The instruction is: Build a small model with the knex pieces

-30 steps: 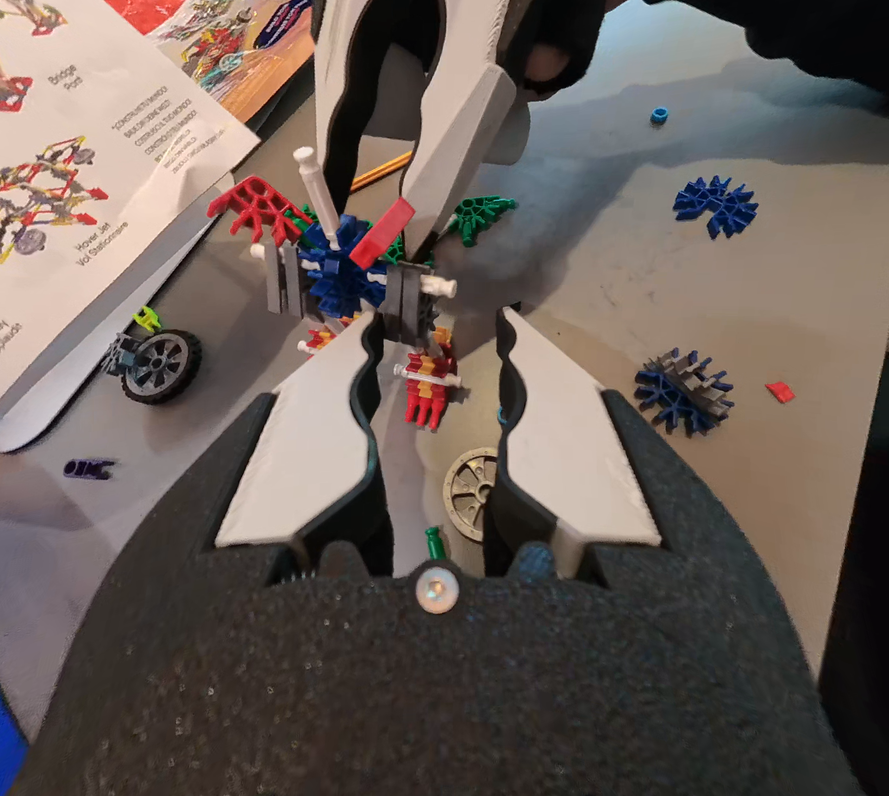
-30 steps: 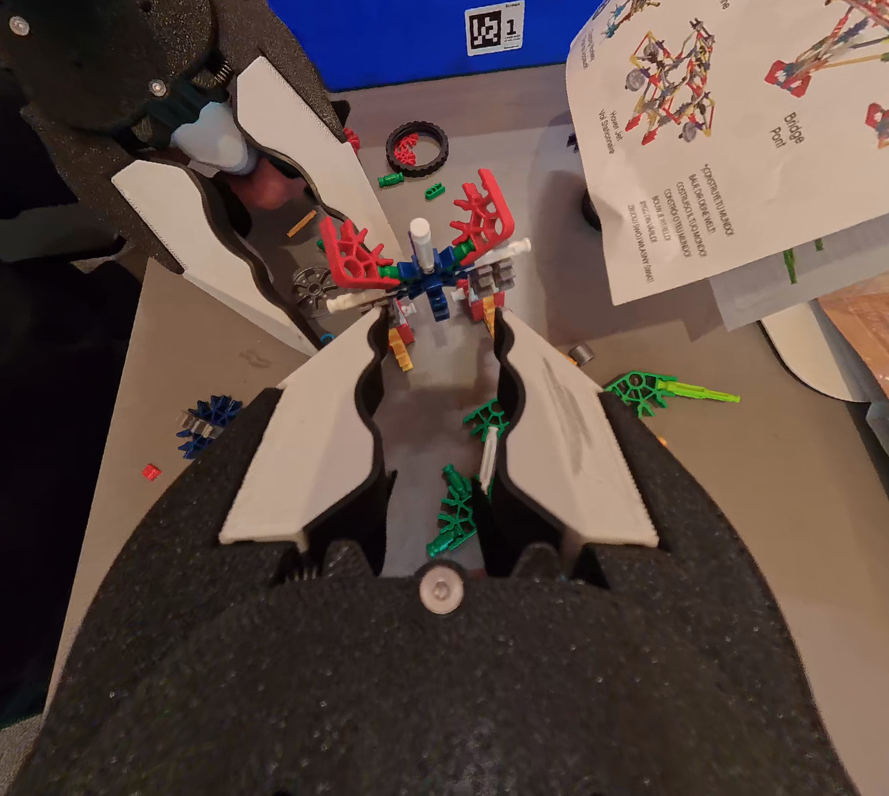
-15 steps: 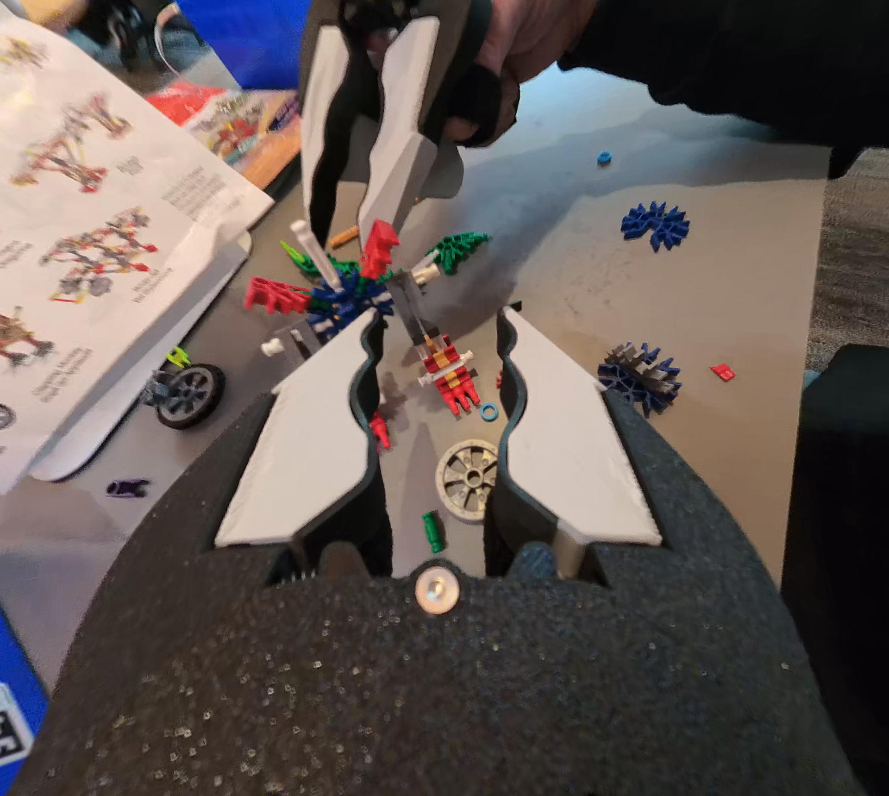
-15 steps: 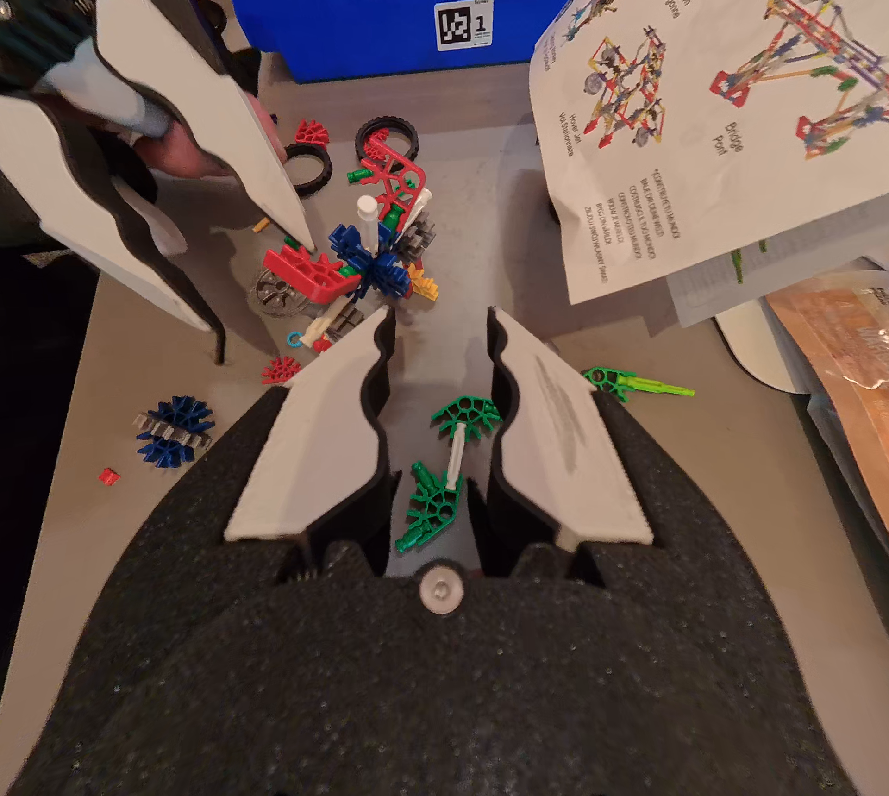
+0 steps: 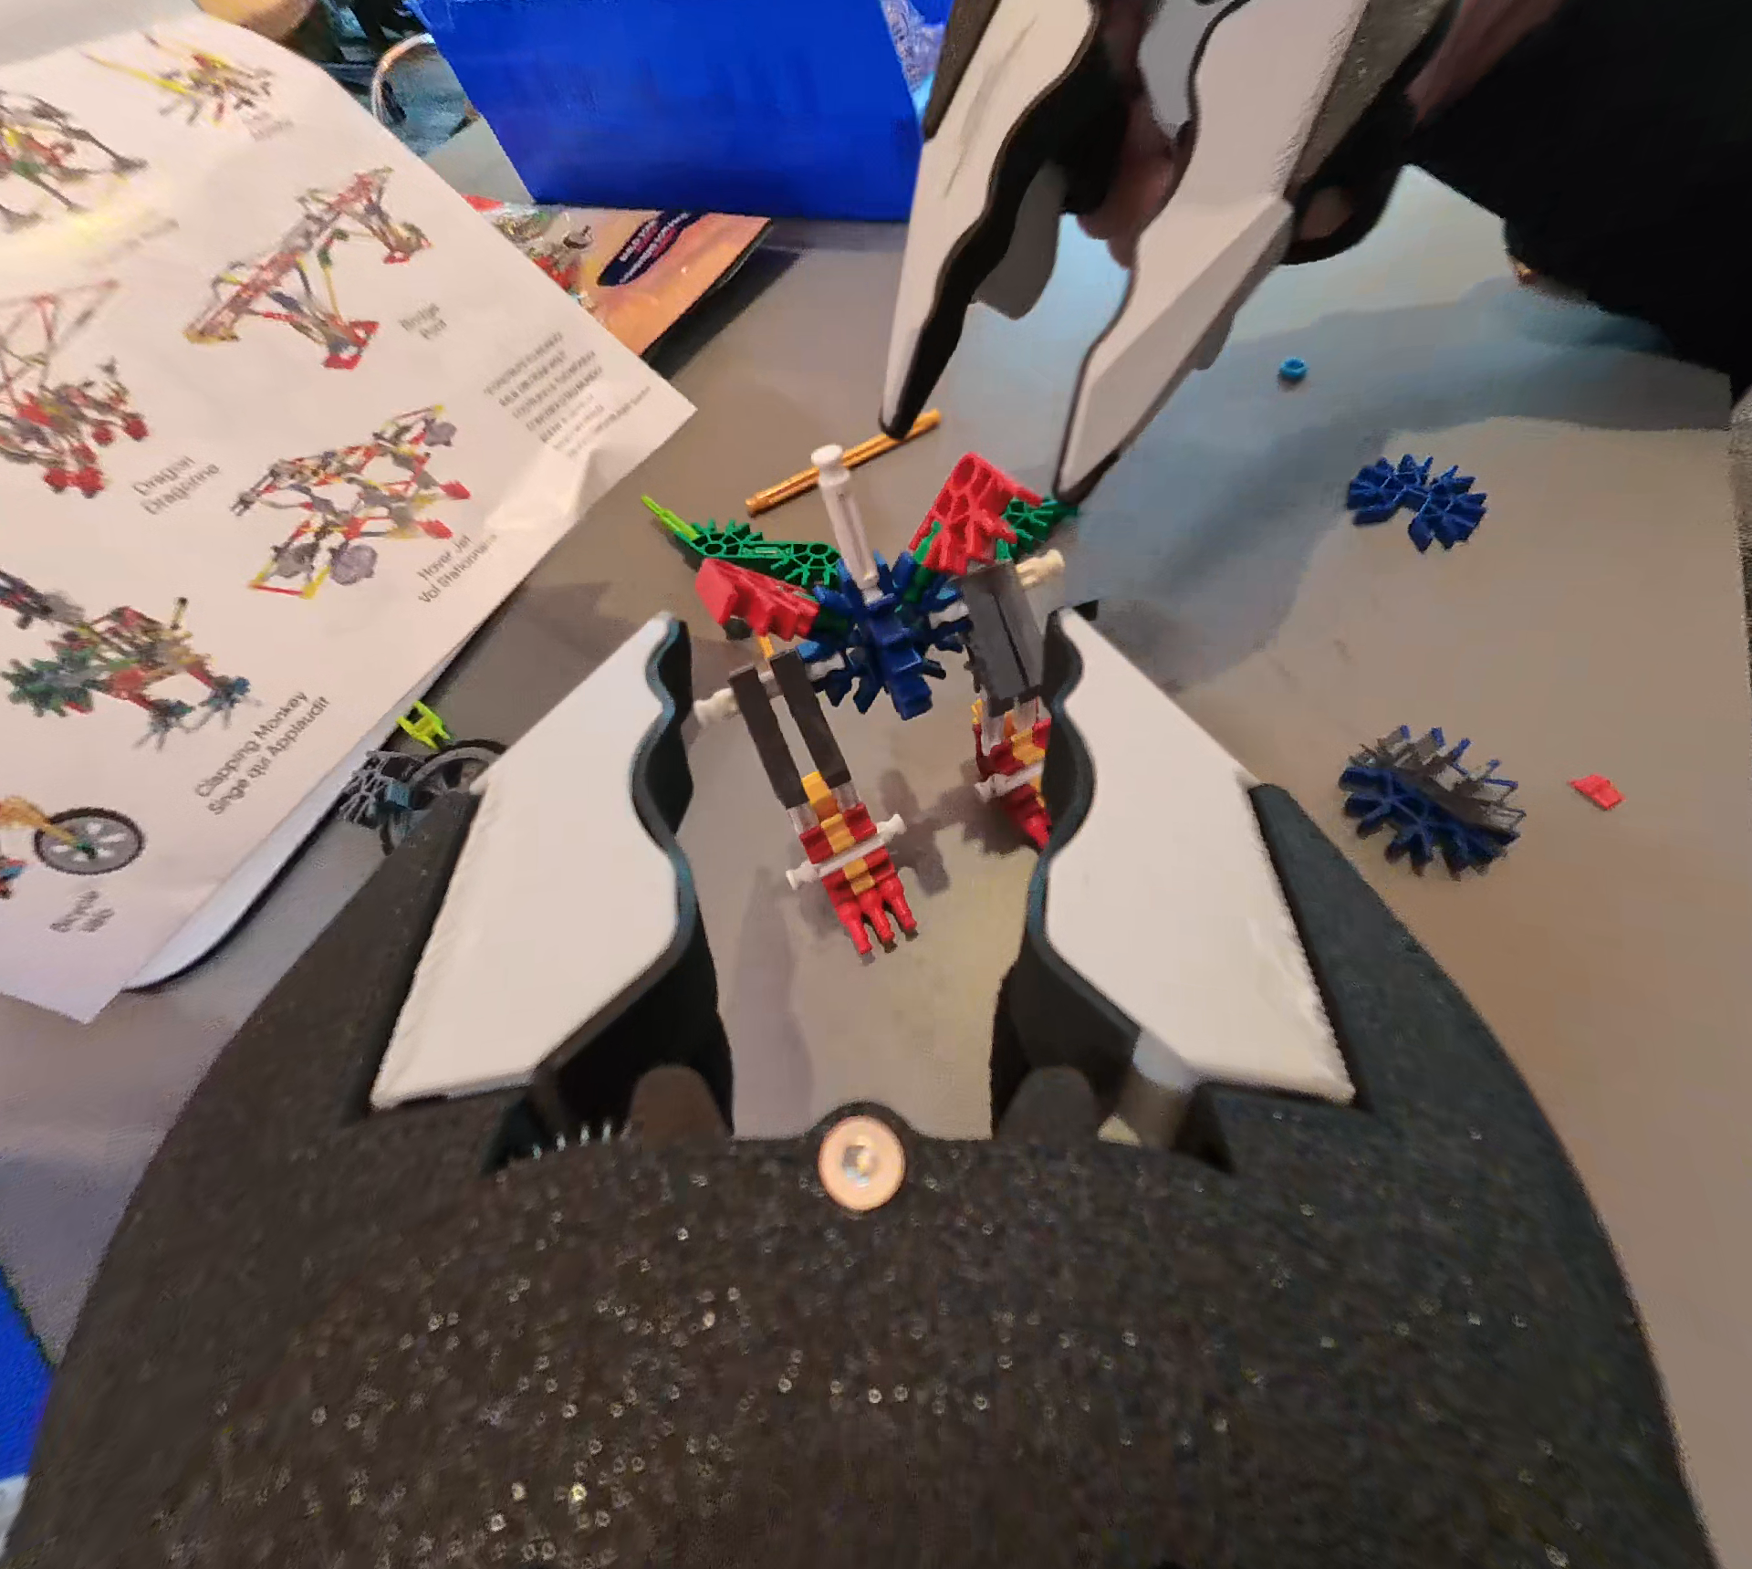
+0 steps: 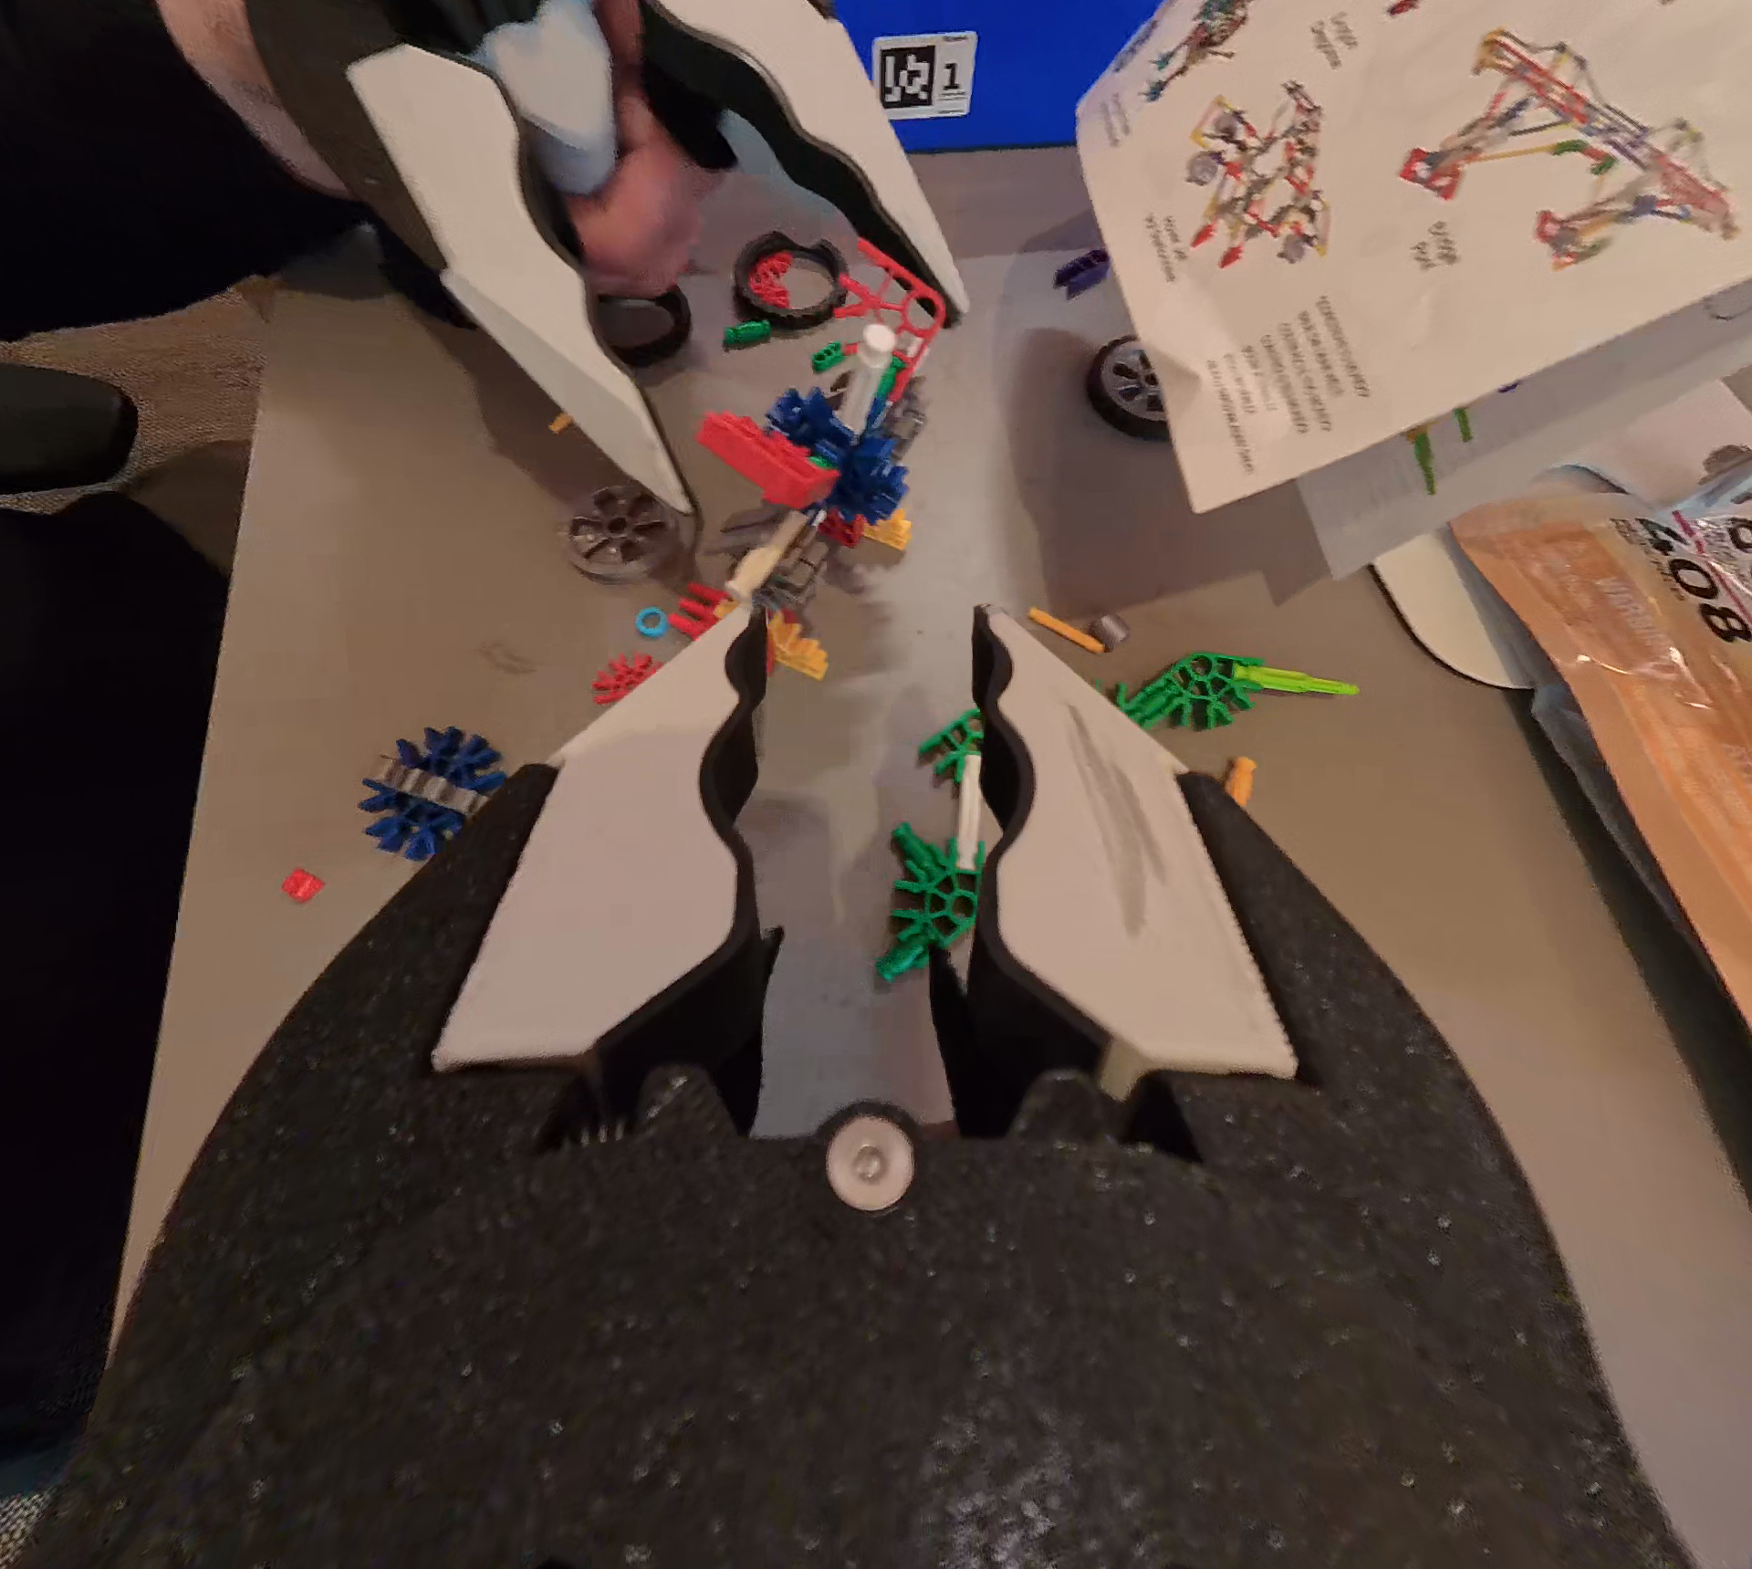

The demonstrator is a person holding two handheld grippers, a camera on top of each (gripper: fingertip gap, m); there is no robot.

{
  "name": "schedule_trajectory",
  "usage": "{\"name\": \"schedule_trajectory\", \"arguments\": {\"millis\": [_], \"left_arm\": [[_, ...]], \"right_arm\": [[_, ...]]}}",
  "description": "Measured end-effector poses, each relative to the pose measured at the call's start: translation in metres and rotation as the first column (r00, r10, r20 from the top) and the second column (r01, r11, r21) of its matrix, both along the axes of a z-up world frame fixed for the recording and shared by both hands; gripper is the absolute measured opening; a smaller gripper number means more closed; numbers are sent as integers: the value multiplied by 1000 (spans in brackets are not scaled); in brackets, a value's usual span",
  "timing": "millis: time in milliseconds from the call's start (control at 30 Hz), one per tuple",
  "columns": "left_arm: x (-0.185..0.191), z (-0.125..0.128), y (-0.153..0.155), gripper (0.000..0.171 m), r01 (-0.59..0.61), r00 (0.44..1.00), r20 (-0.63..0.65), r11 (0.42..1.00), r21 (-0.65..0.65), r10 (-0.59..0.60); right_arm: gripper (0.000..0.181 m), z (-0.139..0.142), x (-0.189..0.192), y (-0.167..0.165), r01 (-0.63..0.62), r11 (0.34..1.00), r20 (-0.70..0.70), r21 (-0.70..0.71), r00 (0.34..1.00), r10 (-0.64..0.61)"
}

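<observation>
blk foam tool [image 5: 865,632], white fingers [image 5: 559,850] – silver screw

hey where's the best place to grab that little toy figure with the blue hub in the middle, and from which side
Probably the white rod sticking up out of the toy figure's blue hub: come from above, fingers either side. It stands clear of the red and green pieces. The left gripper is open before it.

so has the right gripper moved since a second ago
Yes. The right gripper has pulled back from the colourful rod-and-connector toy model, toward the green connector pair.
</observation>
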State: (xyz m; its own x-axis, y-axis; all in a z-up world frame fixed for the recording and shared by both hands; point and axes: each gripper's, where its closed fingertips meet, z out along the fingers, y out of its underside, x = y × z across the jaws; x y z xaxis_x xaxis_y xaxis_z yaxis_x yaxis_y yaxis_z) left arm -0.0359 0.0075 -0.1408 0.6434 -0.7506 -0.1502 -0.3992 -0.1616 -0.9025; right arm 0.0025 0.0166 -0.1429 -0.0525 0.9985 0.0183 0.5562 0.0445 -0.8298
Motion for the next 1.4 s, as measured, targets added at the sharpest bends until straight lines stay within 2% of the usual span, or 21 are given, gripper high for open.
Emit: {"name": "schedule_trajectory", "arguments": {"millis": [67,133,200,433,733,933,1067,1133,1400], "left_arm": [[2,-3,-1,59,12,1000,8,1000,-15,-12],[1,-6,-1,58,7,1000,7,1000,-23,-7],[2,-5,-4,48,19,1000,13,1000,-19,-18],[1,-7,-10,50,-2,1000,-11,1000,-18,2],[0,-7,-24,52,-25,999,-42,1000,10,25],[-13,14,-18,50,-44,999,-4,998,54,44],[-15,17,-11,46,-46,999,-4,998,41,46],[-16,17,-9,35,-43,999,6,998,38,43],[-18,13,-3,24,15,996,-92,994,113,-4]], "right_arm": [[43,-3,-5,-7,0,1000,1,15,1000,0],[44,-10,-7,-10,6,998,32,57,999,-8],[45,-15,-9,-16,-1,998,42,62,999,-2],[40,-11,-17,-16,42,994,10,96,999,-43],[36,-10,-4,1,95,987,28,128,995,-100],[36,11,2,-7,105,988,-47,112,994,-101],[36,17,-8,-14,74,987,-48,142,997,-68],[34,15,-13,-11,56,982,-30,183,998,-51],[21,12,-28,-8,-95,943,42,319,995,86]]}}
